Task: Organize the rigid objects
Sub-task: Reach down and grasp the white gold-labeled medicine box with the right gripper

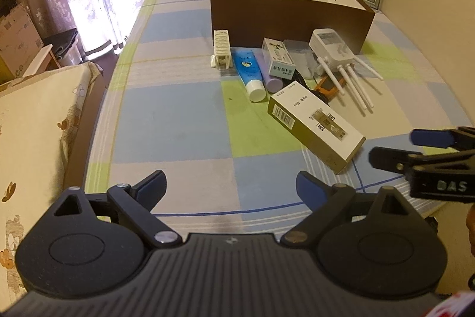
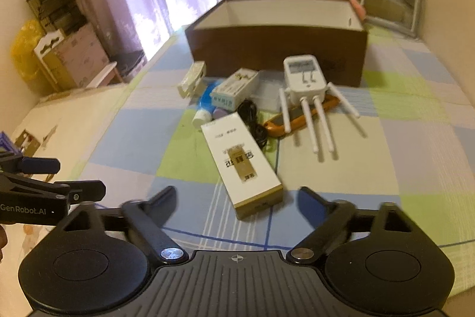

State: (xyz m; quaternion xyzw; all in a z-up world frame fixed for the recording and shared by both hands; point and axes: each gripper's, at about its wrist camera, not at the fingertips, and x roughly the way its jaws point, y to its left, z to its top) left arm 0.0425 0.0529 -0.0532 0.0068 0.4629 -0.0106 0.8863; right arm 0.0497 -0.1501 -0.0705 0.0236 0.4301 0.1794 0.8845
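Left gripper [image 1: 230, 186] and right gripper [image 2: 237, 201] both spread wide and holding nothing at bottom of frame, long white-and-gold carton [image 2: 242, 165] lying centre on checked tablecloth [image 1: 178, 115], clutter including router [image 2: 305, 79] before open brown box [image 1: 291, 11] at upper centre.

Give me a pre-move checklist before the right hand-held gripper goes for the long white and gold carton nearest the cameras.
1. Right hand-held gripper open and holding nothing: ok.
2. Left hand-held gripper open and holding nothing: ok.
3. Long carton has nothing on top; lies flat, just ahead of the right fingers: ok.
4. Black cable lies close along the carton's far side; whether it touches: cannot tell.
5. Brown storage box open-topped; the part of the interior that shows is bare: ok.
6. Left hand-held gripper off to the side of the path to the carton: ok.
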